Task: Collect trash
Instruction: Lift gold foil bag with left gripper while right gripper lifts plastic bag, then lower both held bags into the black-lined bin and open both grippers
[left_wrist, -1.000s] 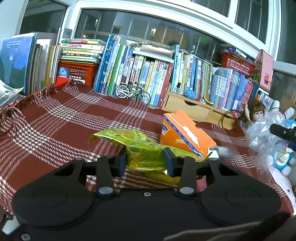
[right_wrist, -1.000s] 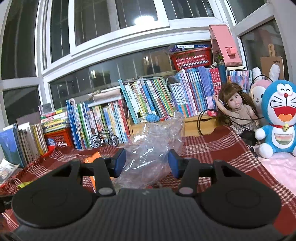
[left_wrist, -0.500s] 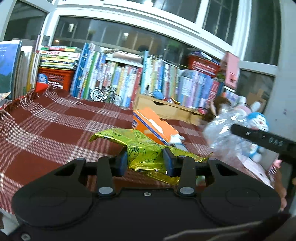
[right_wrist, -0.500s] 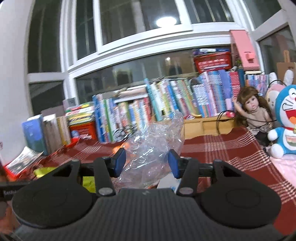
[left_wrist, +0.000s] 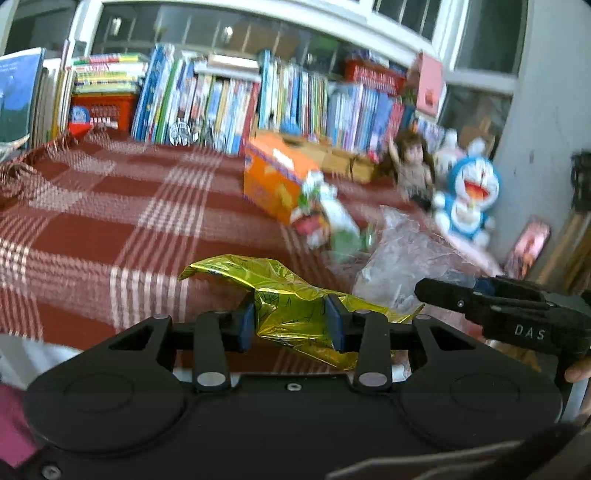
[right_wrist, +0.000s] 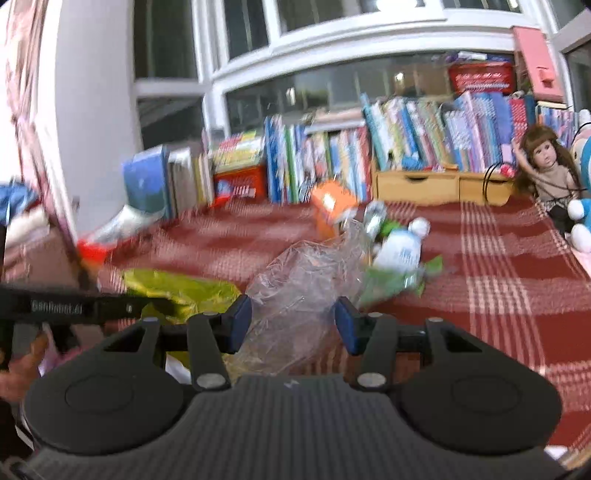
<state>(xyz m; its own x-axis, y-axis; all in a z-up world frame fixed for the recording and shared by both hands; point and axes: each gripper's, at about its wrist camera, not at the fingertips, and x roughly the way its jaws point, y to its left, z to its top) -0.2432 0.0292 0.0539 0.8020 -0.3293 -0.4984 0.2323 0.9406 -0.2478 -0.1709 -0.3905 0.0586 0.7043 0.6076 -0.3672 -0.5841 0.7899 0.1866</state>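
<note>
Both hand-held grippers had swung away from the window since the earlier frames, so that each now appeared in the other's view and more of the red checked cloth (left_wrist: 110, 221) lay ahead of them.

Left hand-held gripper (left_wrist: 290, 322): clenched on the yellow foil wrapper (left_wrist: 295, 295). Blue pads pressed the crumpled foil from both sides; one end of the foil projected forward and to the left, above the cloth.

Right hand-held gripper (right_wrist: 293, 320): clenched on the clear plastic bag (right_wrist: 306, 280). The bag bulged forward from between the blue pads. In the left wrist view this gripper (left_wrist: 421, 290) entered from the right edge, with the bag just beyond its tip.

Worktop, ahead of the grippers:
- a white bottle (right_wrist: 400, 247) lying on its side, with green wrapper scraps (right_wrist: 395, 282) beside it;
- an orange tissue box (left_wrist: 277, 181) farther back, tilted.

Rear edge: a row of upright books (left_wrist: 295, 107) under the window, and a wooden drawer unit (right_wrist: 439, 186). Right side: a doll (right_wrist: 546, 166) and a blue cat plush (left_wrist: 469, 199) close together. Background detail was motion-blurred.
</note>
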